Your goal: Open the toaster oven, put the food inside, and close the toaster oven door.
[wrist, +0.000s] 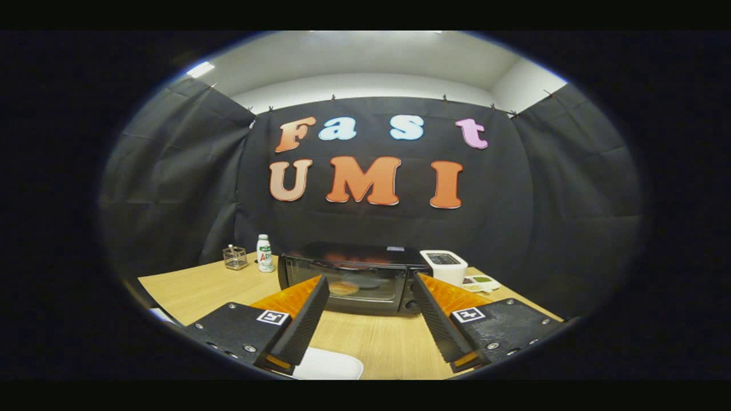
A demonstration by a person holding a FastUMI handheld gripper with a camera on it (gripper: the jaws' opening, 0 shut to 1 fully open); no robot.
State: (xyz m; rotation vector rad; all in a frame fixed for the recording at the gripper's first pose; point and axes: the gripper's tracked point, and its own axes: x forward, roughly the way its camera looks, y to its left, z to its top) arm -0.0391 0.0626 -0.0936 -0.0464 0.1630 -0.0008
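The gripper hovers above the wooden surface with its jaws spread wide and nothing between them but bare wood. Just beyond the fingertips, centred in the gap, sits the black toaster oven, its glass door shut and facing the gripper; a round, pale brown piece of food shows dimly through the glass, inside the oven, though what it is cannot be told. The oven's knobs sit at its right end, partly hidden behind the right finger. To the left of the oven, further back on the surface, a small white bottle with a green label stands upright, and left of that is a small wire holder. To the right of the oven stands a white box-shaped appliance, with a flat tray of small coloured items just beside it. Below the gripper, close to the left finger, a white flat object lies on the surface.
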